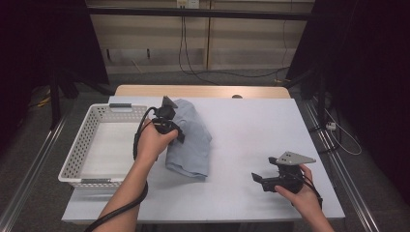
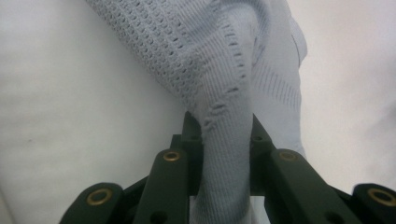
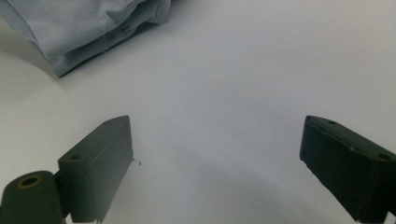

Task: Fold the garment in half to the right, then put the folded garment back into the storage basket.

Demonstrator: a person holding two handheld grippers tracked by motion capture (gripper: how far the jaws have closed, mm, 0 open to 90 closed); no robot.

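Observation:
A pale blue knitted garment [image 1: 191, 137] lies bunched on the white table, just right of the basket. My left gripper [image 1: 175, 133] is over its left side and is shut on a fold of it. In the left gripper view the garment [image 2: 224, 93] rises as a pinched ridge between the two black jaws, with the left gripper [image 2: 223, 135] clamped on it. My right gripper [image 1: 256, 178] rests low near the table's front right, apart from the cloth. In the right gripper view the right gripper [image 3: 217, 149] stands wide open over bare table, the garment's edge [image 3: 84, 28] at the top left.
A white perforated plastic basket [image 1: 92, 121] stands at the table's left end, close beside the left hand. The white tabletop [image 1: 251, 125] stretches bare to the right of the garment. Beyond the far edge are a dark floor and trailing cables.

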